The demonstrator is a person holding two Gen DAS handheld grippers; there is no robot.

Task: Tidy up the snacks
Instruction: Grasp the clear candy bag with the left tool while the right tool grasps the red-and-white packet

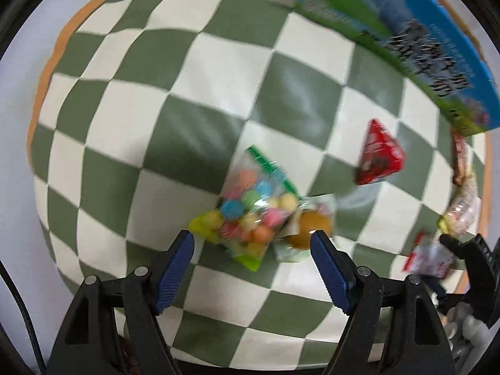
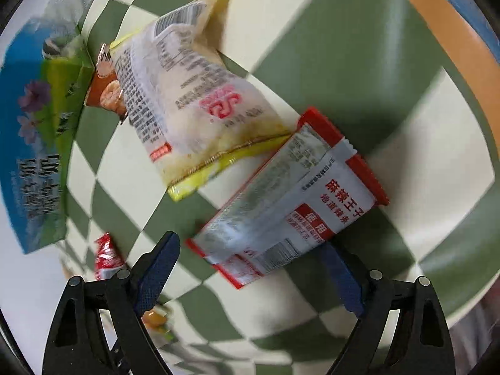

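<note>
While nothing looks sorted yet, the snacks lie loose across the green-and-white checked cloth on the desk, so by my reading the organizing has barely begun. Low centre of the left wrist view, the left claw is spread wide and empty, hanging just above a clear bag of coloured candy balls, and touching that bag on its right is a small packet with a round brown pastry. Over to the right of centre sits a red triangular pack, apart from the others, and along the right edge more wrappers are bunched, too blurred to name. Switching to the right wrist view, the right claw is also spread, and the red-and-white spicy strip packet sits between its fingers at lower centre, not yet pinched as far as I can judge. Just above it, corners touching, lies the yellow-edged white snack bag. A big blue-and-green carton stands at the left edge, probably the destination, though its opening is not visible. Crowding is the worry: neighbours touch, so a grab could drag a second packet along.
</note>
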